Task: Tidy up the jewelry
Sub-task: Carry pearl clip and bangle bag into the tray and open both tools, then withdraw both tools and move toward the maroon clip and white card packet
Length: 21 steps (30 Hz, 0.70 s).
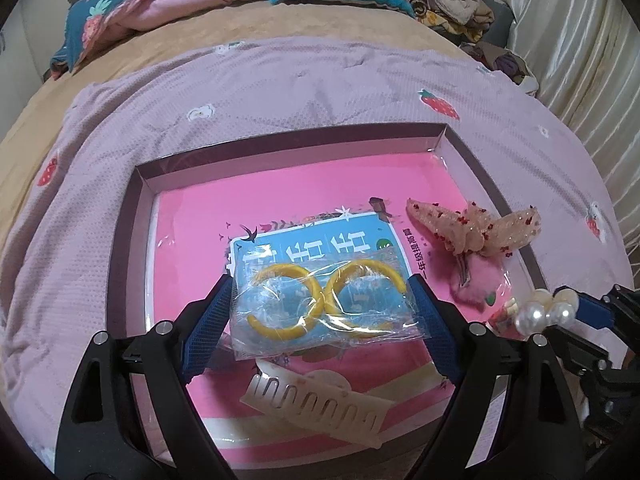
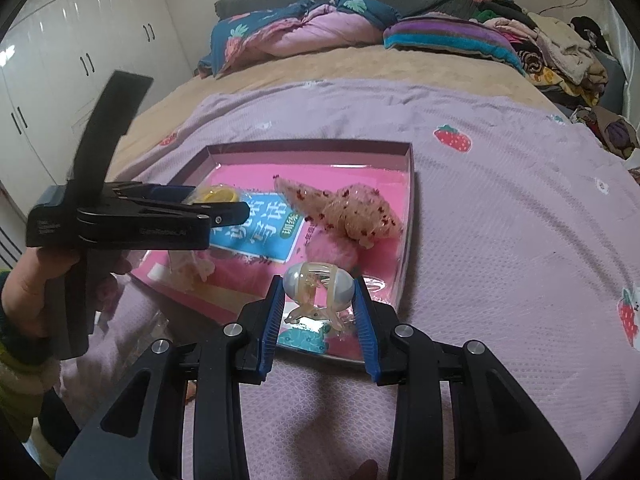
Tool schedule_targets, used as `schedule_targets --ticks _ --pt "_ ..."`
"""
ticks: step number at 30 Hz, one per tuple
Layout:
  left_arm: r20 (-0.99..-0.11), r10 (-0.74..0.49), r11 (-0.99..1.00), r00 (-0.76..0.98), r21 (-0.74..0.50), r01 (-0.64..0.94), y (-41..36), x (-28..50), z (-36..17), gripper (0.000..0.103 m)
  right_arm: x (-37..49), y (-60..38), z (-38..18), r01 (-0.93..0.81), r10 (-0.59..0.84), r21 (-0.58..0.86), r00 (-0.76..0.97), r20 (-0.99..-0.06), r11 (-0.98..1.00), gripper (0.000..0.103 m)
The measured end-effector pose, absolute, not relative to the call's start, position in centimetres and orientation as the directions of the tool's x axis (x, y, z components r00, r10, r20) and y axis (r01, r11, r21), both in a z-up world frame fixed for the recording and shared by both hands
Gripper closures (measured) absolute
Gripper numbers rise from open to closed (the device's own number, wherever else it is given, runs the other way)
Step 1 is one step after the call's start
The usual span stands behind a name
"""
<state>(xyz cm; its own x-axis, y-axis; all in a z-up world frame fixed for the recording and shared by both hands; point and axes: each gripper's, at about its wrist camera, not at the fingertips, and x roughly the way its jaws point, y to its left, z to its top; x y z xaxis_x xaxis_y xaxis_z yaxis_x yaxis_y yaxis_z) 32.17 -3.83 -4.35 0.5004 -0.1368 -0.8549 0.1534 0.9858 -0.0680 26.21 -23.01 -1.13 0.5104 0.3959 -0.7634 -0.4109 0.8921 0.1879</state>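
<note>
A clear bag with two yellow hoops (image 1: 324,300) hangs over the shallow tray (image 1: 288,136), and my left gripper (image 1: 320,284) is shut on it, pads wide apart against the bag's sides. In the right wrist view the left gripper (image 2: 192,200) is seen from the side above the tray (image 2: 312,146). My right gripper (image 2: 317,282) is shut on a pearl hair claw (image 2: 340,284) over the tray's near corner. The same pearl claw (image 1: 544,312) shows at the right of the left wrist view.
In the tray lie a pink and blue booklet (image 1: 192,232), a sparkly peach bow (image 1: 472,228), a fuzzy pink clip (image 1: 476,284) and a cream comb claw (image 1: 320,404). The tray rests on a lilac strawberry blanket (image 2: 500,200). Piled quilts (image 2: 304,28), clothes and a wardrobe (image 2: 80,40) lie beyond.
</note>
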Motion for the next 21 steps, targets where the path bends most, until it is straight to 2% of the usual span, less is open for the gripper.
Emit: schedule_targets --ticks 5,7,13,14,15,17,21 --pt "-0.856 -0.134 0.986 0.499 -0.067 0.151 -3.7 32.1 -4.4 0.023 26.5 -22.5 -2.1 -0.404 0.387 0.186 0.501 -0.774 0.896 0.070" --pt "-0.856 -0.134 0.986 0.499 -0.067 0.151 -3.7 32.1 -4.3 0.019 26.7 -22.4 -2.4 -0.399 0.383 0.186 0.499 -0.777 0.898 0.070" --pt "-0.854 -0.128 0.988 0.504 -0.066 0.141 -3.3 31.6 -4.0 0.019 26.8 -22.3 -3.1 -0.388 0.380 0.196 0.483 -0.789 0.900 0.069" --pt "-0.852 -0.129 0.988 0.507 -0.067 0.138 -3.2 31.5 -3.9 0.019 26.7 -22.4 -3.1 -0.385 0.381 0.201 0.482 -0.789 0.901 0.067" --pt "-0.852 -0.129 0.988 0.508 -0.068 0.137 -3.2 31.4 -3.8 0.019 26.6 -22.5 -3.1 -0.382 0.384 0.206 0.481 -0.788 0.901 0.057" --pt "-0.848 -0.131 0.988 0.513 -0.071 0.134 -3.0 31.0 -3.4 0.018 26.2 -22.8 -2.6 -0.373 0.390 0.216 0.492 -0.778 0.902 0.046" --pt "-0.837 -0.131 0.989 0.531 -0.076 0.125 -2.3 30.2 -2.3 0.017 25.5 -23.5 -1.2 -0.361 0.392 0.221 0.519 -0.760 0.906 0.042"
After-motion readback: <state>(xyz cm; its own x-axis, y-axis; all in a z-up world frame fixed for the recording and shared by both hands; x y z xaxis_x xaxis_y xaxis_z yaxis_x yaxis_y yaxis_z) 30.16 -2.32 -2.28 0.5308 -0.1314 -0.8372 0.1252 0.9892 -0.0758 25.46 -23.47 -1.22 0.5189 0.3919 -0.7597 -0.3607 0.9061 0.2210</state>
